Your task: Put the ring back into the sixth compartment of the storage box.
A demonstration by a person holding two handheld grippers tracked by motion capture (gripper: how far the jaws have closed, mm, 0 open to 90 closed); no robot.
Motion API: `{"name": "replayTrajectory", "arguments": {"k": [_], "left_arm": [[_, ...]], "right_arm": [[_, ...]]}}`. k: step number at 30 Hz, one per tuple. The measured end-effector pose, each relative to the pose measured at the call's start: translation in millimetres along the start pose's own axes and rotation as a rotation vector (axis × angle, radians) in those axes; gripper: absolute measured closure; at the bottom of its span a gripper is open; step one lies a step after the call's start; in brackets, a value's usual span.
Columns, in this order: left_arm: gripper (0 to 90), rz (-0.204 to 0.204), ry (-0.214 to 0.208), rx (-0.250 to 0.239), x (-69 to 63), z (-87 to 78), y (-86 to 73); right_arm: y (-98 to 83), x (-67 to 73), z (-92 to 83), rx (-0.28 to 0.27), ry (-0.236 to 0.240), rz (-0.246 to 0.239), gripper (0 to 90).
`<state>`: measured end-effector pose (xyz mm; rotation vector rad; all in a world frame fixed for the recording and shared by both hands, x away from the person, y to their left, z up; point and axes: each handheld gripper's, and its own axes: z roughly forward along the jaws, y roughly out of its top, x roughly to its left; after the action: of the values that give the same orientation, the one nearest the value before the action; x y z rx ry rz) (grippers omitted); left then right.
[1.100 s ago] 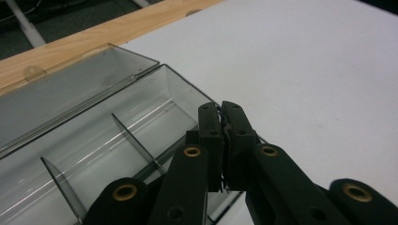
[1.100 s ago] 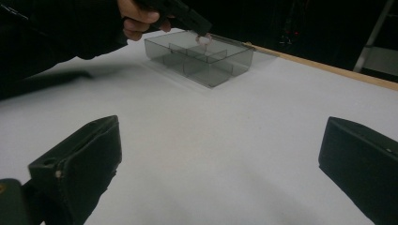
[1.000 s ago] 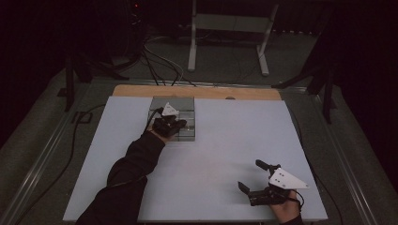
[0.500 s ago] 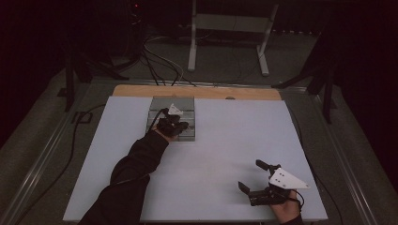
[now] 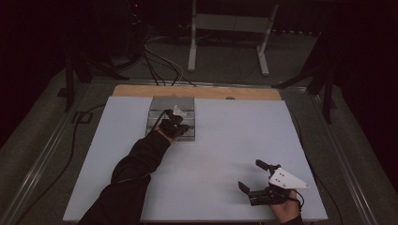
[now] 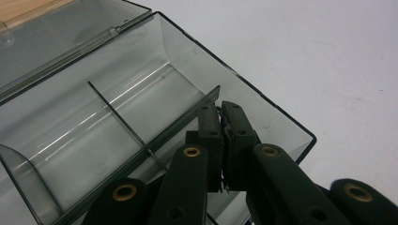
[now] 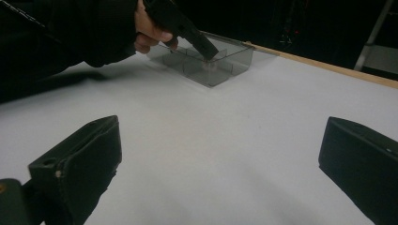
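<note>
I see the desk (image 5: pixel 225 154) first, a wide pale sheet with a strip of bare wood along its far edge. Towards the far left of it sits the clear smoky plastic box (image 5: pixel 172 118), lid swung back flat towards the wooden strip, its inside split by thin dividers into compartments.

My left arm reaches up from the near edge in a dark sleeve (image 5: pixel 131 178), and the left gripper (image 5: pixel 179 127) hangs over the near right part of the box. In the left gripper view its fingers (image 6: pixel 210 136) are clenched, the two pads pressed nearly flat against each other, dipping into the corner compartment (image 6: pixel 263 122) at the box's near right end, just beside the long divider (image 6: pixel 187 123). Something thin and dark shows at the seam between the pads, but I cannot tell what it is or whether it is truly held. From the right gripper view the same gripper slants down into the box, tips just above its floor, with a small pale blur at the tips that I cannot make out.

My right gripper (image 5: pixel 253 178) rests low on the desk at the near right corner, well apart from the box. Its fingers (image 7: pixel 82 164) are released, spread wide with only bare desk between them.
</note>
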<state>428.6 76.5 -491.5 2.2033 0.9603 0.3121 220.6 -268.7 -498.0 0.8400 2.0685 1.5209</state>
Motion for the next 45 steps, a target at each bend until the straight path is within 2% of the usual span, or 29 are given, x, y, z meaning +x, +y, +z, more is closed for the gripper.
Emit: {"name": "replayTrajectory", "arguments": {"k": [7, 11, 13, 16, 25, 27, 28, 29, 35, 36, 37, 42, 45], "left_arm": [[86.8, -0.005, 0.008, -0.028, -2.4, -5.9, 5.5], [64.0, -0.011, 0.012, -0.032, -5.3, -10.3, 7.0], [56.0, -0.009, 0.019, -0.034, -7.2, -14.3, 7.6], [48.1, -0.007, -0.001, -0.042, -8.8, -21.4, 8.8], [28.2, -0.009, -0.02, -0.06, -13.7, -42.9, 9.6], [25.9, -0.002, -0.008, -0.05, -15.2, -47.4, 8.6], [19.7, 0.007, -0.002, -0.042, -16.3, -49.6, 7.8], [18.8, 0.012, -0.003, -0.04, -17.4, -51.6, 6.8], [8.9, 0.006, -0.02, -0.045, -19.2, -63.3, 3.1], [4.1, 0.002, -0.052, -0.046, -16.4, -67.7, 1.6], [2.0, 0.002, -0.052, -0.046, -16.4, -67.7, 1.6], [0.7, -0.017, -0.111, -0.076, -9.2, -82.1, -10.5], [0.7, -0.022, -0.115, -0.078, -7.6, -85.8, -15.9]], "right_arm": [[0.0, 0.1, 0.4, 0.002, 0.001, 0.001, 0.0], [0.3, -0.1, -0.5, -0.004, 0.001, -0.001, 0.0], [0.3, -0.3, -0.8, -0.004, 0.0, 0.001, 0.0], [0.3, -0.4, -0.8, -0.005, 0.001, 0.001, 0.0], [0.9, -0.2, -1.2, -0.006, -0.002, 0.0, 0.0], [0.9, -0.2, -1.2, -0.006, -0.002, 0.0, 0.0], [1.0, 0.1, -1.2, -0.006, -0.001, -0.001, 0.0], [1.0, 0.3, -1.3, -0.005, 0.0, -0.001, 0.0], [1.2, 0.3, -1.0, -0.005, -0.003, -0.002, 0.0], [1.3, 0.4, -0.7, -0.004, -0.003, -0.003, 0.0], [1.2, 0.6, -0.6, -0.003, -0.004, -0.004, 0.0], [1.7, 1.1, -1.1, -0.004, -0.006, -0.009, 0.0], [1.8, 1.2, -1.1, -0.005, -0.006, -0.011, 0.0]]}}
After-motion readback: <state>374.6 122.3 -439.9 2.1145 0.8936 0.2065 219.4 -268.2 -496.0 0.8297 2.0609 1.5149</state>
